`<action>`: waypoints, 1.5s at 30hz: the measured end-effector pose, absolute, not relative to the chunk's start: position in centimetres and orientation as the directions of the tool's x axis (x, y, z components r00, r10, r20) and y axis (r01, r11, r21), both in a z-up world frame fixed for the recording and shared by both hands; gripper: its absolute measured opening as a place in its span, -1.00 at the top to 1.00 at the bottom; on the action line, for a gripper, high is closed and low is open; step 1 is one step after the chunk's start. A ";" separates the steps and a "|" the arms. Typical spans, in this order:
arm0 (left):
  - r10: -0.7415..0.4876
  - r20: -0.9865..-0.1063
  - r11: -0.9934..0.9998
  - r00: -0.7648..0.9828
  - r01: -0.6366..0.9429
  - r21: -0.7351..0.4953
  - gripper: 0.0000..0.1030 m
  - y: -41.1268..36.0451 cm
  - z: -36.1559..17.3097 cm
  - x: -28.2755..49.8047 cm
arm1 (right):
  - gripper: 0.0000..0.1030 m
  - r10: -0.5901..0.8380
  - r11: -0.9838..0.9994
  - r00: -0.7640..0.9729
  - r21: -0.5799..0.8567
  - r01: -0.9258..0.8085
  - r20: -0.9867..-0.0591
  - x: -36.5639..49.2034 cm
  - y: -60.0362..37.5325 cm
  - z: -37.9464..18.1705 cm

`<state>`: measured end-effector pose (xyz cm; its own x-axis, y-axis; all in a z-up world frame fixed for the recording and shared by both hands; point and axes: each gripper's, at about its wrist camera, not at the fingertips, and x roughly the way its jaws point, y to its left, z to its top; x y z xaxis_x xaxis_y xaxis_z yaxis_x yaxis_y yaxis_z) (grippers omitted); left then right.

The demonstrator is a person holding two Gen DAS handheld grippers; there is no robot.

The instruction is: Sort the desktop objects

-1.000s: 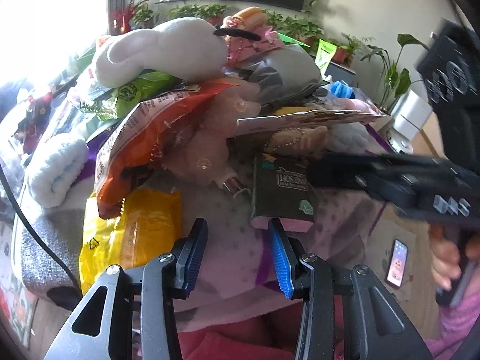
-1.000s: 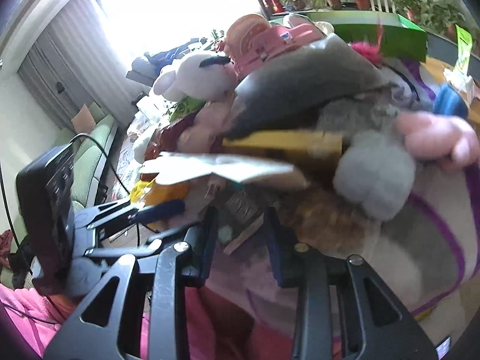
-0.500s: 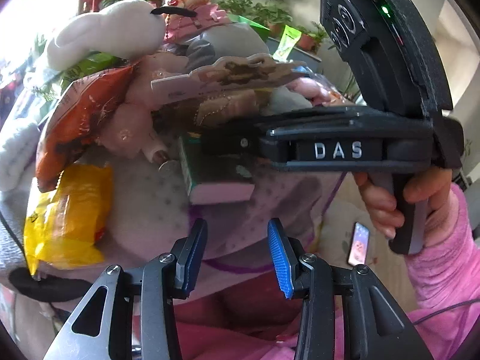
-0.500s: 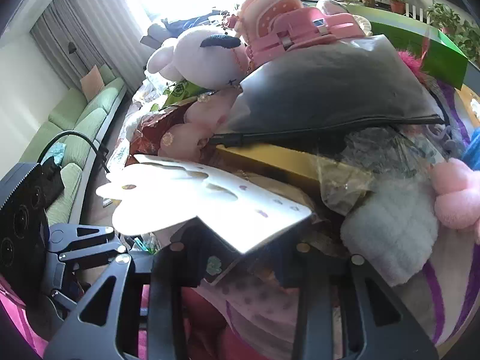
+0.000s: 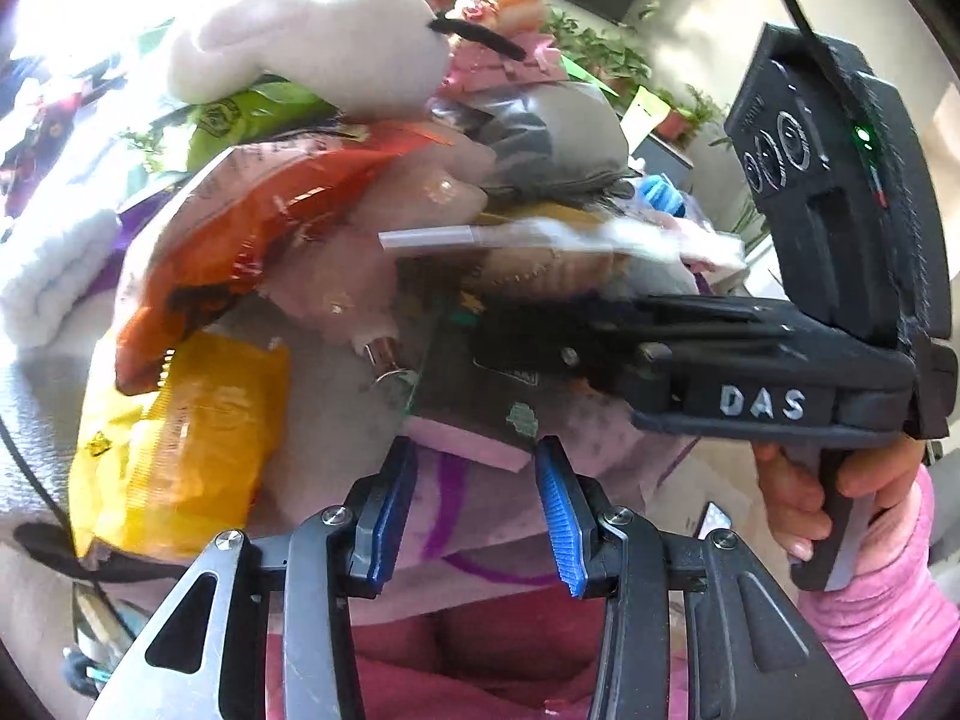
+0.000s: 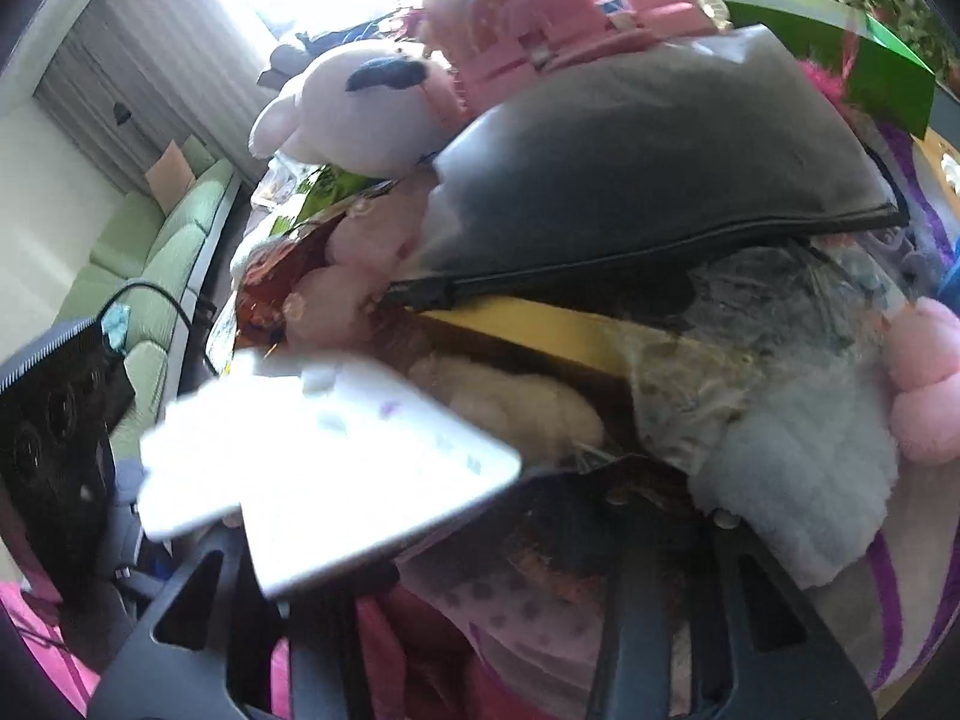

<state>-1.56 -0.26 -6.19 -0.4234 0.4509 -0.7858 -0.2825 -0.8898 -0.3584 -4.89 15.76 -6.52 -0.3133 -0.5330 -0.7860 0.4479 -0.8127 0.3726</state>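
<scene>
A heap of desktop objects lies on a pink dotted cloth (image 5: pixel 606 438). My left gripper (image 5: pixel 474 456) stands open with nothing between its blue pads, just in front of a dark green box with a pink edge (image 5: pixel 474 402). My right gripper (image 5: pixel 498 342) reaches in from the right, over that box and under a white card (image 6: pixel 324 450) that is blurred. Its jaws are opening. The card and clutter hide its fingertips in the right wrist view, so I cannot tell whether anything is between them. A white plush rabbit (image 5: pixel 312 42) tops the heap.
An orange snack bag (image 5: pixel 258 228) and a yellow bag (image 5: pixel 180 432) lie on the left of the heap. A grey zip pouch (image 6: pixel 648 168), a yellow box (image 6: pixel 540 324) and a pale fluffy toy (image 6: pixel 792 480) fill its right side. A hand in a pink sleeve (image 5: pixel 786 510) holds the right gripper. A phone (image 5: pixel 714 519) lies below.
My right gripper has pushed further in under the white card, which now looms nearer and blurred at the lower left of its view. My left gripper has rolled slightly, its jaws unchanged.
</scene>
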 end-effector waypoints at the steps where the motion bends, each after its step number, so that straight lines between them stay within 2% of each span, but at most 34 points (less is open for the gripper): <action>1: 0.447 -0.786 -0.892 -0.427 -0.277 -0.357 0.18 -0.4 -6.1 -1.5 | 0.28 -0.537 -0.806 -0.301 0.375 0.457 -0.788 -4.8 15.6 -6.4; 14: 0.417 -0.793 -0.908 -0.444 -0.235 -0.347 0.18 -1.8 -5.9 -1.8 | 0.33 -0.491 -0.803 -0.252 0.321 0.503 -0.834 -2.4 14.2 -6.4; 20: 0.427 -0.799 -0.902 -0.423 -0.254 -0.348 0.18 -0.9 -5.9 -1.9 | 0.33 -0.520 -0.805 -0.252 0.369 0.465 -0.816 -3.6 14.5 -6.8; 21: 0.429 -0.800 -0.901 -0.420 -0.255 -0.350 0.19 -0.6 -6.0 -2.0 | 0.33 -0.522 -0.803 -0.253 0.369 0.468 -0.815 -3.5 14.5 -6.8; 22: 0.433 -0.799 -0.899 -0.417 -0.257 -0.353 0.33 -0.6 -6.0 -2.0 | 0.33 -0.522 -0.802 -0.254 0.368 0.470 -0.814 -3.3 14.5 -6.8; 28: 0.427 -0.793 -0.902 -0.435 -0.269 -0.339 0.38 -0.4 -5.5 -1.5 | 0.42 -0.525 -0.808 -0.262 0.377 0.453 -0.810 -2.5 14.8 -6.8; 35: 0.384 -0.779 -0.914 -0.495 -0.323 -0.246 0.38 -0.9 -4.5 0.2 | 0.60 -0.511 -0.814 -0.310 0.336 0.474 -0.802 0.0 14.4 -6.4; 39: 0.381 -0.793 -0.916 -0.474 -0.309 -0.255 0.38 -1.1 -5.3 0.0 | 0.58 -0.524 -0.819 -0.324 0.362 0.444 -0.788 -0.1 15.8 -7.3; 41: 0.387 -0.798 -0.914 -0.462 -0.308 -0.264 0.38 -1.1 -5.4 -0.1 | 0.48 -0.536 -0.821 -0.331 0.388 0.419 -0.777 -0.3 16.2 -7.4; 45: 0.394 -0.795 -0.913 -0.461 -0.299 -0.279 0.38 -1.3 -5.6 -0.2 | 0.43 -0.521 -0.832 -0.359 0.367 0.416 -0.774 -0.1 15.8 -7.3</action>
<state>-0.23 -1.33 -5.55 -0.4605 0.3940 -0.7954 -0.2993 -0.9125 -0.2787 -0.12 15.81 -7.27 -0.3594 -0.5212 -0.7741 0.4158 -0.8321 0.3671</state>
